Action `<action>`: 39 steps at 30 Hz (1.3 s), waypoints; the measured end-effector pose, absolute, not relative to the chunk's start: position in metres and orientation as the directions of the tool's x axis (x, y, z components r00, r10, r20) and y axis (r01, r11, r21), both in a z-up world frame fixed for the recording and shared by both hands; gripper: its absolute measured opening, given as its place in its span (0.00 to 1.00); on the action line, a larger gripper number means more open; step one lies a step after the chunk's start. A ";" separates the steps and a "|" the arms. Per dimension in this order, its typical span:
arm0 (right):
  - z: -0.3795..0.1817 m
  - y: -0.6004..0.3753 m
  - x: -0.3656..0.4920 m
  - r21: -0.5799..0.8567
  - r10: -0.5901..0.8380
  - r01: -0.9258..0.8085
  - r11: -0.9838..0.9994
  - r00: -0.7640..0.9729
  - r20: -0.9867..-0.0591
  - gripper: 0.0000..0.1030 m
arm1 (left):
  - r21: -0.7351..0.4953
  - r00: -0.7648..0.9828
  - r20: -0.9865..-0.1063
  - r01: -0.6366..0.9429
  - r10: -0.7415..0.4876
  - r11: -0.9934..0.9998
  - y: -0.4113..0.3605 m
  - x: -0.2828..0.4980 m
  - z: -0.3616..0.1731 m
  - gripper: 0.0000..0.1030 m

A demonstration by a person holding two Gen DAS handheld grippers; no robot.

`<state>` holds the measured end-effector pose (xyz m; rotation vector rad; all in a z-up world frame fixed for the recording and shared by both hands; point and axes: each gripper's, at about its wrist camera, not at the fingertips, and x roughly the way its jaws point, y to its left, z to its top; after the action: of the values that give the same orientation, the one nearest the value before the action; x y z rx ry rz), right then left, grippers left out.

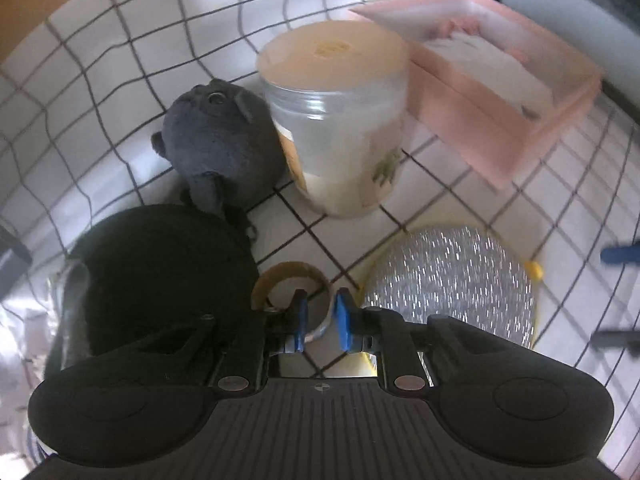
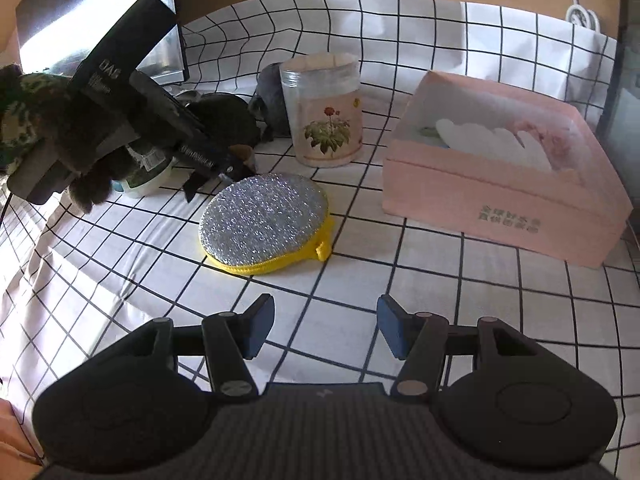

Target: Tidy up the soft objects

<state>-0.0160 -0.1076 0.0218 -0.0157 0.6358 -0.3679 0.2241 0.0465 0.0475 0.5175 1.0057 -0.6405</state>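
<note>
My left gripper (image 1: 322,312) is shut on the rim of a roll of tape (image 1: 290,284), just above the checked cloth. Beside it lie a black soft object (image 1: 160,276) on the left and a round silver scrub pad with a yellow edge (image 1: 452,284) on the right. A grey plush toy (image 1: 218,144) leans against a clear jar (image 1: 340,120). In the right wrist view the left gripper (image 2: 236,168) reaches in from the left, past the pad (image 2: 264,220). My right gripper (image 2: 326,326) is open and empty, above bare cloth in front of the pad.
A pink box (image 2: 508,168) with a clear lid stands at the right, also in the left wrist view (image 1: 500,84). The flowered jar (image 2: 326,112) stands behind the pad. A white tub (image 2: 148,176) and a dark monitor (image 2: 100,20) are at the left.
</note>
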 end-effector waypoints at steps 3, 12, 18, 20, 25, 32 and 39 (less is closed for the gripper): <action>0.024 -0.110 -0.019 -0.113 -0.336 0.334 0.936 0.751 -0.569 0.55 | 0.031 0.377 -0.884 0.638 -0.277 0.770 0.053 0.226 0.047 0.12; 0.037 -0.132 -0.006 -0.061 -0.312 0.330 0.942 0.790 -0.528 0.60 | -0.063 0.476 -0.806 0.522 -0.352 0.851 0.079 0.169 0.071 0.08; 0.036 -0.139 0.035 -0.042 -0.255 0.277 0.960 0.798 -0.547 0.61 | -0.132 0.495 -0.769 0.495 -0.404 0.859 0.092 0.125 0.078 0.08; 0.036 -0.139 0.048 -0.051 -0.250 0.266 0.963 0.798 -0.549 0.61 | -0.113 0.532 -0.749 0.485 -0.395 0.867 0.091 0.121 0.077 0.08; 0.041 -0.128 0.062 -0.109 -0.246 0.223 0.969 0.801 -0.546 0.61 | -0.072 0.549 -0.730 0.529 -0.406 0.845 0.091 0.117 0.083 0.11; 0.027 -0.123 0.072 -0.155 -0.266 0.216 0.964 0.763 -0.589 0.60 | -0.220 0.567 -0.737 0.312 -0.367 0.924 0.120 0.136 0.072 0.13; 0.017 -0.125 0.047 -0.125 -0.258 0.229 0.965 0.762 -0.595 0.60 | -0.179 0.599 -0.747 0.238 -0.289 0.955 0.110 0.179 0.067 0.15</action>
<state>0.0472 -0.1247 0.0173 -0.0461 0.6535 -0.2648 0.1787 0.1105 0.0668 -0.0626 0.8774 -0.3059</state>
